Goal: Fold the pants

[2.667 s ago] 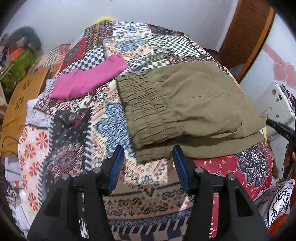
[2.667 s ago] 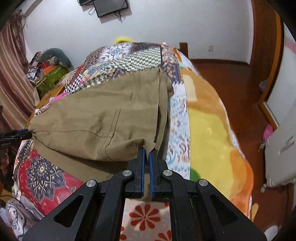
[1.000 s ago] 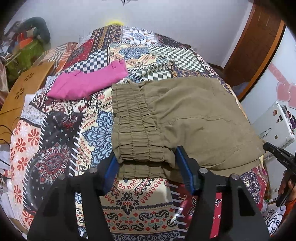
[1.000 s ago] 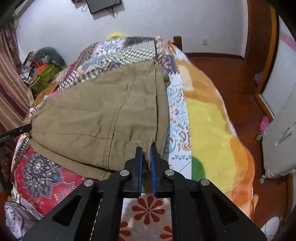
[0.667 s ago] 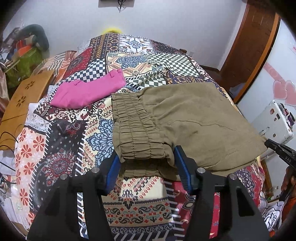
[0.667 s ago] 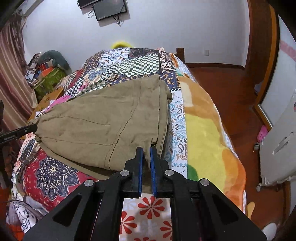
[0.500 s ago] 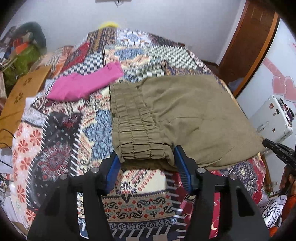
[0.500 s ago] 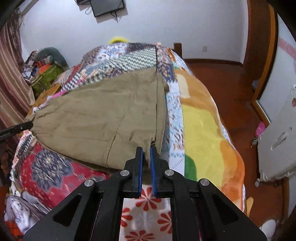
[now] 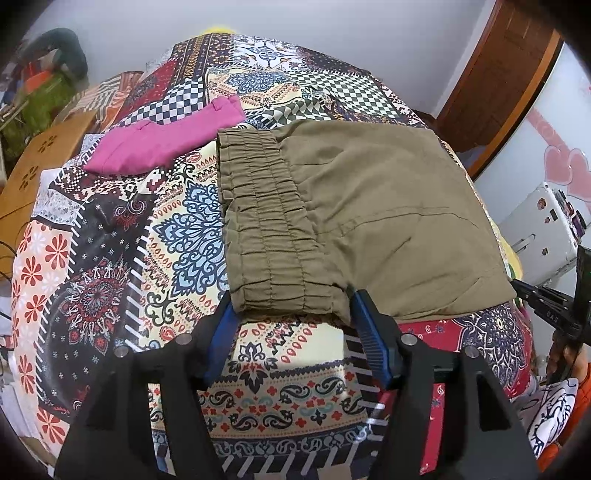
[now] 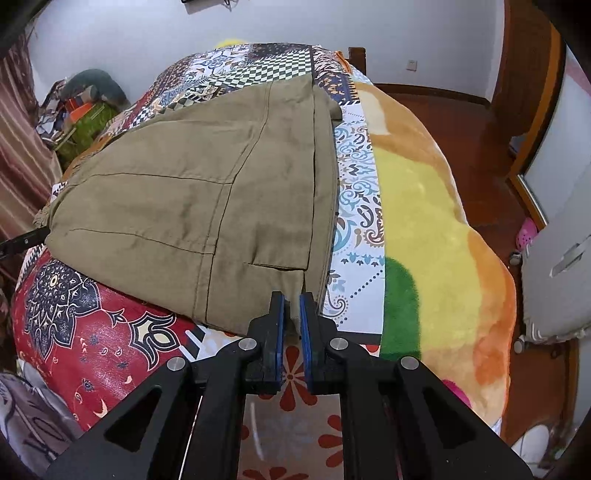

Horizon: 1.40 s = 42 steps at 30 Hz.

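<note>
White walls [image 10: 424,22], red-brown floor [image 10: 454,122], wooden door [image 9: 509,77], patchwork-covered bed [image 9: 177,229], striped curtain [image 10: 18,147].

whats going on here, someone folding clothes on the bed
Yes. A person with a handheld gripper in each hand is folding olive pants on a patchwork bedspread. The left gripper is open, its fingers straddling the near end of the elastic waistband. The right gripper is pinched shut on the pants' near edge at the other end. A pink garment lies beside them, untouched.

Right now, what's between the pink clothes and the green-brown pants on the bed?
In the left wrist view, only a narrow strip of the patterned patchwork bedspread lies between the folded pink garment and the olive cotton pants; nothing else sits there.
</note>
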{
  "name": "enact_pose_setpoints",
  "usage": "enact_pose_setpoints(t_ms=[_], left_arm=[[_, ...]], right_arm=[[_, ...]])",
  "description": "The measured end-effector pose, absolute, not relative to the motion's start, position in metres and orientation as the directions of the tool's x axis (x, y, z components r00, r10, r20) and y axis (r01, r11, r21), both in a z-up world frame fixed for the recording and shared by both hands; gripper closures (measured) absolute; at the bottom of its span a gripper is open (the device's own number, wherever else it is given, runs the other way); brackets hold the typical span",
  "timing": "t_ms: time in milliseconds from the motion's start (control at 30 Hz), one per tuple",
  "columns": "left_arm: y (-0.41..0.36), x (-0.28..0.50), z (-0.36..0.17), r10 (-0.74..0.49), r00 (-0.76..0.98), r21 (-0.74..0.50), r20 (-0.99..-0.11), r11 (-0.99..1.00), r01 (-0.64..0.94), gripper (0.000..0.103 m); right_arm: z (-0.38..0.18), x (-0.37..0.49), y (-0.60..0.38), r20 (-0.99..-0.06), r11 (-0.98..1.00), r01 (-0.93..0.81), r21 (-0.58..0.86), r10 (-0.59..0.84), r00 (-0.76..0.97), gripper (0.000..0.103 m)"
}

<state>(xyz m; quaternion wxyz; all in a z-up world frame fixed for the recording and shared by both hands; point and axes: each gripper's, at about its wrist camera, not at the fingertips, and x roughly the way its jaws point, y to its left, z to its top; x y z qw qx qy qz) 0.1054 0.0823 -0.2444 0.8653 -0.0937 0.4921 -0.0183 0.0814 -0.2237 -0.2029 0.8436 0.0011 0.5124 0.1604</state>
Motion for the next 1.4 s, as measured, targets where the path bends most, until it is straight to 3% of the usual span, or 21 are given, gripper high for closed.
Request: enact_pose_setpoints(t_ms=[67, 133, 200, 267, 600, 867, 967, 1033, 1400], left_arm=[[0.088, 0.105, -0.241, -0.117, 0.512, -0.183, -0.851, 0.98, -0.079, 0.031], [0.094, 0.104, -0.234, -0.126, 0.515, -0.202, -0.848, 0.975, -0.094, 0.031], [0.1, 0.104, -0.226, -0.124, 0.534, -0.208, -0.836, 0.973, -0.101, 0.031], [0.106, 0.106, -0.215, -0.086, 0.554, -0.18, -0.828, 0.977, -0.117, 0.031], [0.131, 0.158, -0.186, 0.023, 0.61, -0.093, -0.792, 0.983, -0.158, 0.03], [0.141, 0.219, -0.212, 0.007, 0.561, -0.105, -0.828, 0.98, -0.167, 0.03], [0.138, 0.235, -0.224, 0.005, 0.541, -0.096, -0.841, 0.983, -0.158, 0.03], [0.137, 0.246, -0.234, 0.004, 0.521, -0.089, -0.854, 0.984, -0.154, 0.03], [0.14, 0.273, -0.259, -0.01, 0.49, -0.102, -0.872, 0.982, -0.161, 0.03]], right_arm=[[-0.201, 0.083, -0.228, -0.866, 0.949, -0.255, 0.186, 0.281, 0.414, 0.092], [-0.198, 0.086, -0.233, -0.871, 0.954, -0.229, 0.192, 0.273, 0.408, 0.084], [-0.191, 0.089, -0.241, -0.868, 0.96, -0.195, 0.199, 0.265, 0.421, 0.069], [-0.181, 0.093, -0.247, -0.852, 0.961, -0.179, 0.21, 0.27, 0.449, 0.065], [-0.146, 0.144, -0.25, -0.786, 0.963, -0.203, 0.178, 0.264, 0.559, 0.063], [-0.137, 0.199, -0.234, -0.747, 0.953, -0.268, 0.142, 0.281, 0.602, 0.062], [-0.139, 0.223, -0.224, -0.734, 0.949, -0.292, 0.12, 0.283, 0.617, 0.052], [-0.142, 0.237, -0.219, -0.725, 0.943, -0.313, 0.117, 0.296, 0.622, 0.052], [-0.185, 0.314, -0.186, -0.786, 0.915, -0.388, 0.115, 0.322, 0.527, 0.052]])
